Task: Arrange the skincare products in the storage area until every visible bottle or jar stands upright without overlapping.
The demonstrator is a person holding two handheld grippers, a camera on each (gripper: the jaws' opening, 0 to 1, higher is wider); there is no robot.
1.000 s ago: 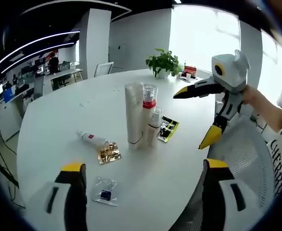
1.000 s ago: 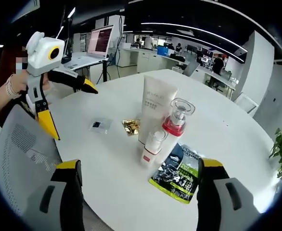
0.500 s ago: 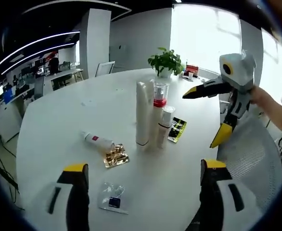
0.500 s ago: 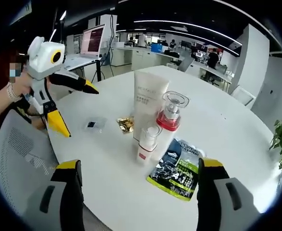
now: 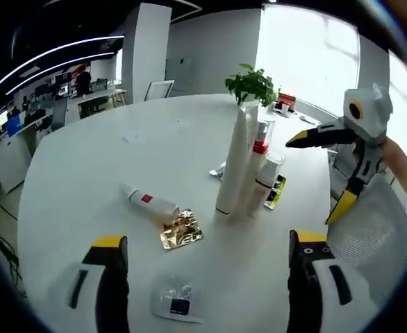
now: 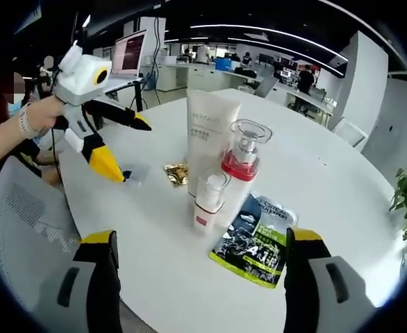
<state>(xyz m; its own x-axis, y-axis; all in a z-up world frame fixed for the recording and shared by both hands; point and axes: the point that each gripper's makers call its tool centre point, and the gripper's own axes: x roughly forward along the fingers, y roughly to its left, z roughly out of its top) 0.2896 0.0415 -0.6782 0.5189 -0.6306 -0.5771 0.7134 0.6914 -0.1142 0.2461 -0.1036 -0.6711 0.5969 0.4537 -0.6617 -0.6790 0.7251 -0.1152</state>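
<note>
Left gripper view, small tube (image 5: 150, 204) nearer (lying flat)

Surface (image 5: 85, 180): plain white. Tall tube (image 6: 209, 142): white, faint grey lettering. Pump bottle (image 6: 239, 166): clear cap, red collar, white body. Small bottle (image 6: 205, 201): white, red label. Lying tube (image 5: 150, 202): white, red mark. Sachet (image 6: 258, 239): black, green and white print. Foil packet (image 5: 181, 229): gold. Left tool (image 6: 117, 147): white body, black jaws, yellow tips.
</note>
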